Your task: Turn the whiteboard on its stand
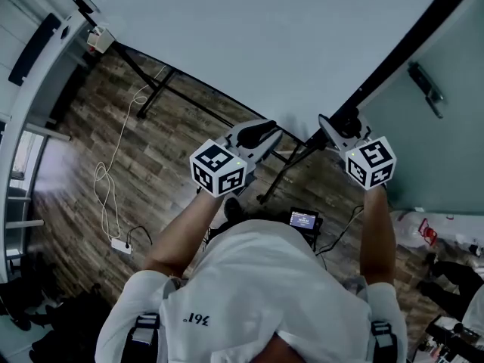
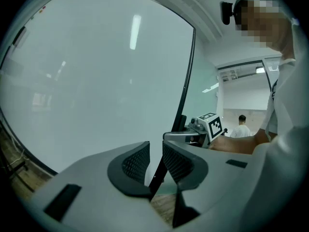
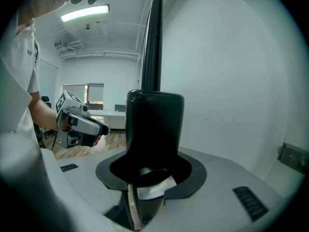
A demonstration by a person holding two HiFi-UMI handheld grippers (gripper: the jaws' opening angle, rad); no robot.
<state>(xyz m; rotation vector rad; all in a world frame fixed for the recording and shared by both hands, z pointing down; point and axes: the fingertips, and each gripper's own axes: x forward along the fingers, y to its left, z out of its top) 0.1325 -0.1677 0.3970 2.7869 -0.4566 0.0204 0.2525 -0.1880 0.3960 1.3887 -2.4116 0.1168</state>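
Nearest, under the head camera: a white shirt (image 1: pixel 249 286) and two bare forearms stretched forward, a gripper in each hand.

Left gripper (image 2: pixel 155 151): about level, jaws parted by only a narrow slit, gripping nothing. Through that slit, only things farther off: a black strut (image 2: pixel 157 180) of the stand and a sliver of wood floor (image 2: pixel 161 208). From above, tip right at the lower edge of the whiteboard (image 1: pixel 249 44); touching it or just short of it, not clear.

Right gripper (image 1: pixel 339 125): tipped slightly downward, jaws well apart yet clamped on a black cylinder (image 3: pixel 154 124), upright between the pads and filling the space from one to the other. Straight above the cylinder, a slim black bar (image 3: pixel 152 42), seemingly the dark right-hand edge bar of the board in the head view, slanting away to that picture's top right corner.

Just beyond both tools, the whiteboard itself: blank, pale, spreading across the whole upper part of the head view and most of the left gripper view, mounted on its black stand (image 1: pixel 156 91). Below it, stand legs on the floor, plus a white cable (image 1: pixel 106 180) looping down to a small white block. Near the feet, a small lit screen (image 1: pixel 302 219).

Farthest off, past the right gripper in the left gripper view: a person in a white top (image 2: pixel 240 127), standing in a bright room.
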